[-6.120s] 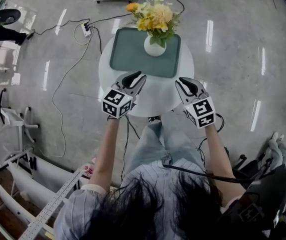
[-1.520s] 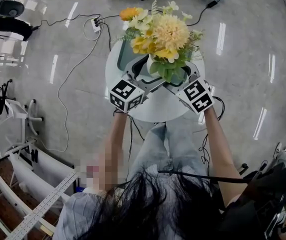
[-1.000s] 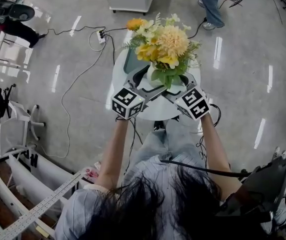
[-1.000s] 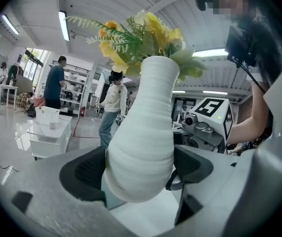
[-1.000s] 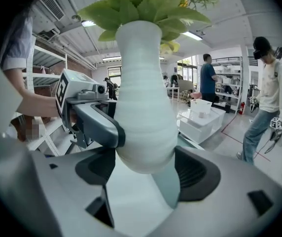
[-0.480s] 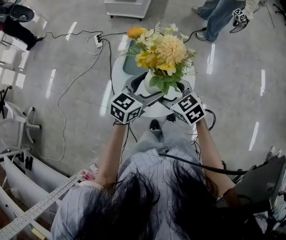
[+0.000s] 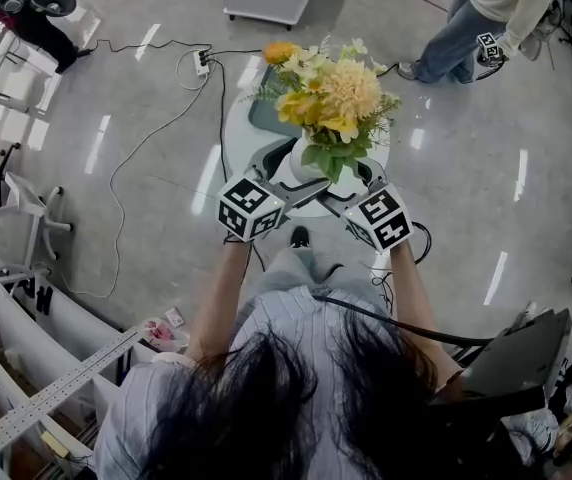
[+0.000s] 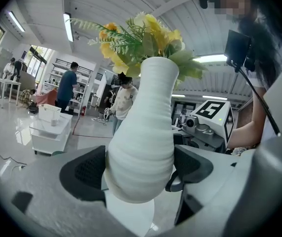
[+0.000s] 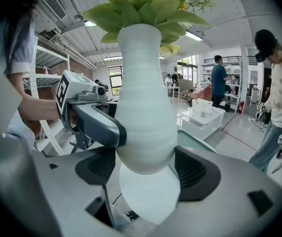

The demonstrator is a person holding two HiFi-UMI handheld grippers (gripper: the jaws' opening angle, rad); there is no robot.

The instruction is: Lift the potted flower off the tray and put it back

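Here the potted flower (image 7: pixel 331 98), a white ribbed vase of yellow blooms, is held at the centre of the head view, raised clear of the green tray (image 7: pixel 263 118) and the round white table (image 7: pixel 236 148). Its belly is clamped from either side by the left gripper (image 8: pixel 138 169) and the right gripper (image 9: pixel 148 169).

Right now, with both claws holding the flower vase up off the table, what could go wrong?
1. The left claw and right claw pinch the rounded white vase low on its belly; it could slip or tip, as the flowers may make it top-heavy.
2. The flowers hide most of the tray in the head view, so it could land on the rim or the bare table.
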